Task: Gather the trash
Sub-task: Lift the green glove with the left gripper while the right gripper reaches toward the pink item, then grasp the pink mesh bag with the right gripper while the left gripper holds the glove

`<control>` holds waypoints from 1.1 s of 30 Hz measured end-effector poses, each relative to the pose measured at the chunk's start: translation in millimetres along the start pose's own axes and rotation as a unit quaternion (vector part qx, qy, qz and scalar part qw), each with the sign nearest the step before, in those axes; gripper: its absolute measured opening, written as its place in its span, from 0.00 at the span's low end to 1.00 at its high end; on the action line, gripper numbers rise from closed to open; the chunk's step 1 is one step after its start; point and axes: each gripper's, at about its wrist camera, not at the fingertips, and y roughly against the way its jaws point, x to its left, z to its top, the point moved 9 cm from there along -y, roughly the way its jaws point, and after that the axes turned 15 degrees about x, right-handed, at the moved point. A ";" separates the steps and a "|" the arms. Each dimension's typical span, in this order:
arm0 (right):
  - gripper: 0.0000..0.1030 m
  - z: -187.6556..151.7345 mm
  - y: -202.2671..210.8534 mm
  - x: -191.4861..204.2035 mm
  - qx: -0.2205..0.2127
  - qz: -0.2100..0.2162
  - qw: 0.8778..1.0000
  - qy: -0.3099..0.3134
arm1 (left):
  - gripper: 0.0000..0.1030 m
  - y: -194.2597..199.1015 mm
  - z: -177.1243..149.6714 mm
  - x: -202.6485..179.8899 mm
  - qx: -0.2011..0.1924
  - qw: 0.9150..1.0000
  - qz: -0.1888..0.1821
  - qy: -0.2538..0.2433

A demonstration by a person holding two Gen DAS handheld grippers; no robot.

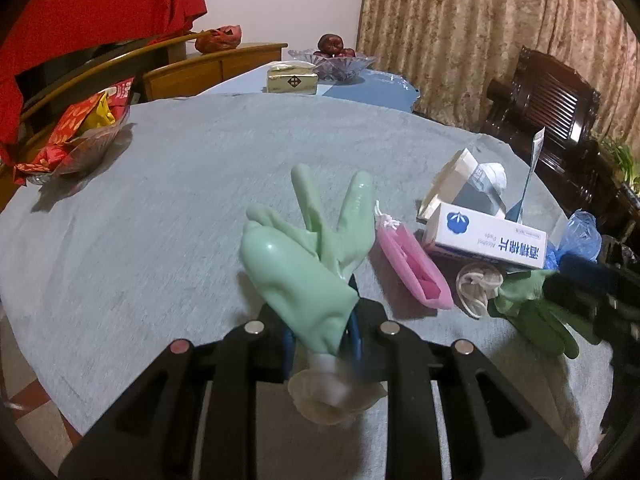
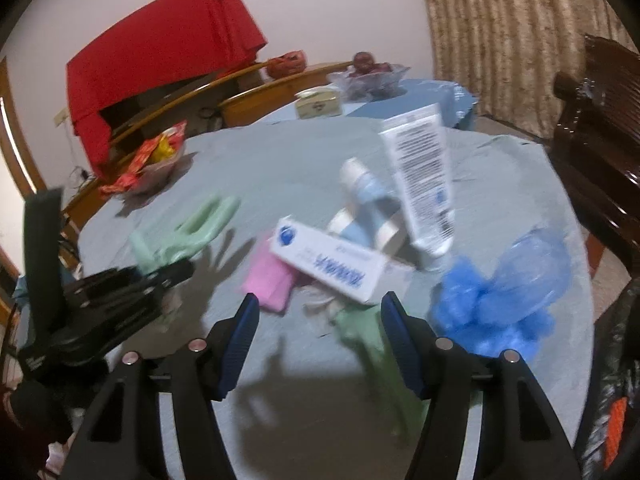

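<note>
My left gripper (image 1: pixel 320 332) is shut on the cuff of a pale green rubber glove (image 1: pixel 304 256), whose fingers stick up over the grey tablecloth (image 1: pixel 180 208). The right wrist view shows that gripper (image 2: pixel 168 276) with the glove (image 2: pixel 188 228) at the left. My right gripper (image 2: pixel 320 304) stands open above a second green glove (image 2: pixel 360 336), which lies flat between its blue pads. Neither pad presses on it. Just past it are a white alcohol-pad box (image 2: pixel 332 264), a pink pouch (image 2: pixel 268 280), a white tube (image 2: pixel 424 184) and a blue plastic bag (image 2: pixel 504 300).
A bowl of red snack packets (image 1: pixel 80 136) sits at the left edge of the table. A gold tissue box (image 1: pixel 292 80) and a glass fruit bowl (image 1: pixel 332 60) stand at the far end. A dark wooden chair (image 1: pixel 552 100) stands to the right, and a crumpled white string (image 1: pixel 476 284) lies by the box.
</note>
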 end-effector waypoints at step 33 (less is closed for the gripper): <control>0.25 15.3 -85.9 71.0 0.046 -0.025 0.996 0.067 | 0.21 5.0 -9.7 63.1 0.003 0.999 0.032 0.034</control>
